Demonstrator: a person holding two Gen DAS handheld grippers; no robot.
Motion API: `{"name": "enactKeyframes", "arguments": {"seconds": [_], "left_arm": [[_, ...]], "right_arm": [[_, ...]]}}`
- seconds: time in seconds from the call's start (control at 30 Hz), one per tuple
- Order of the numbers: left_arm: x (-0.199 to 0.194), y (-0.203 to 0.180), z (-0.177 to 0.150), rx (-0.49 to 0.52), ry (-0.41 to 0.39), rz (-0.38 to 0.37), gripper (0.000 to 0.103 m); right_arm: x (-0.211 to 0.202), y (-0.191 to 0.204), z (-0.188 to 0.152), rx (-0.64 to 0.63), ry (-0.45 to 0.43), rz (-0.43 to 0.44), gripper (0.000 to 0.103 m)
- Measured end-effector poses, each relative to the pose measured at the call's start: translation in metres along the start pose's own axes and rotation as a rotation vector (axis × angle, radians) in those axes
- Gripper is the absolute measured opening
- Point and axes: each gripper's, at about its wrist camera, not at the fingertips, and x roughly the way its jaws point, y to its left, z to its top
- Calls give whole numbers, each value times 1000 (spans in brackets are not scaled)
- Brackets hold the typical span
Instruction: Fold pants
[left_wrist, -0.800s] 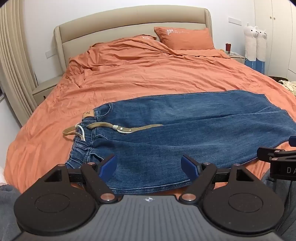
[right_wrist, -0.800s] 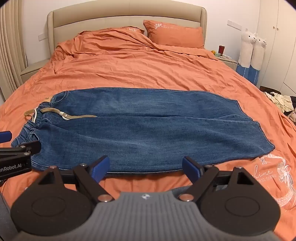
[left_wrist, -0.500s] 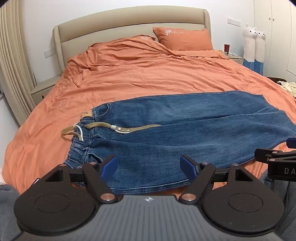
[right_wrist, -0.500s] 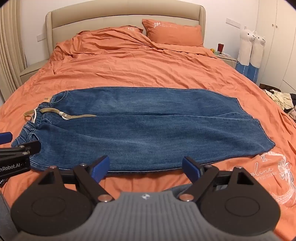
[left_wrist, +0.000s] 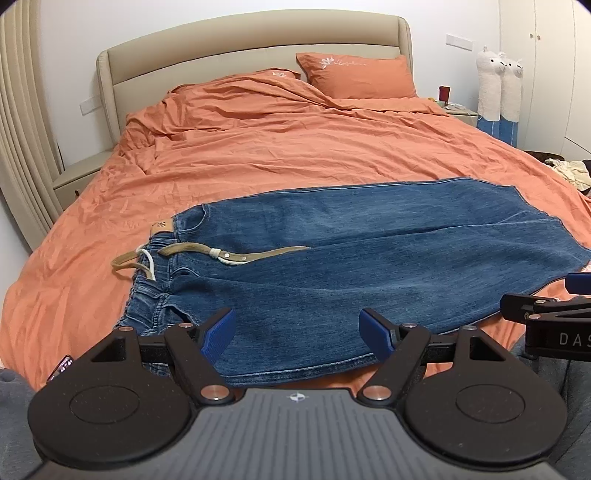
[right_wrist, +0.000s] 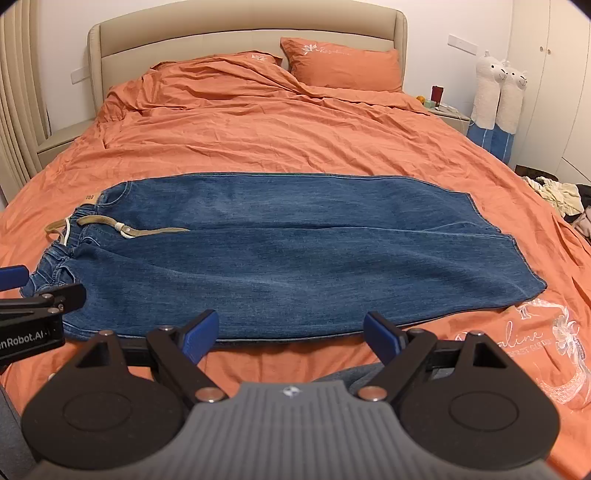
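Blue denim pants (left_wrist: 351, 258) lie flat across the orange bed, waistband at the left, leg hems at the right; they also show in the right wrist view (right_wrist: 277, 251). A tan belt (left_wrist: 236, 253) with a white drawstring lies loose over the waistband. My left gripper (left_wrist: 297, 332) is open and empty, above the pants' near edge close to the waist. My right gripper (right_wrist: 290, 334) is open and empty, just short of the near edge at mid-leg. Each gripper shows at the edge of the other's view.
The orange duvet (right_wrist: 277, 136) covers the bed, with pillows (right_wrist: 343, 66) by the beige headboard. Nightstands stand on both sides. Two alpaca plush toys (right_wrist: 498, 96) stand at the right wall. Loose clothes (right_wrist: 557, 192) lie on the floor at right.
Both grippers have drawn back and risen slightly, so the pants sit a little farther off in both views. Both stay open. The pants have not moved.
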Motion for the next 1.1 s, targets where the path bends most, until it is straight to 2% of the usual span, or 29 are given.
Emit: {"name": "enactKeyframes", "arguments": {"seconds": [1.1], "left_arm": [[3,-4,2,5,4,-8,89]], "right_arm": [[4,3,0,-2,3,-13,82]]}}
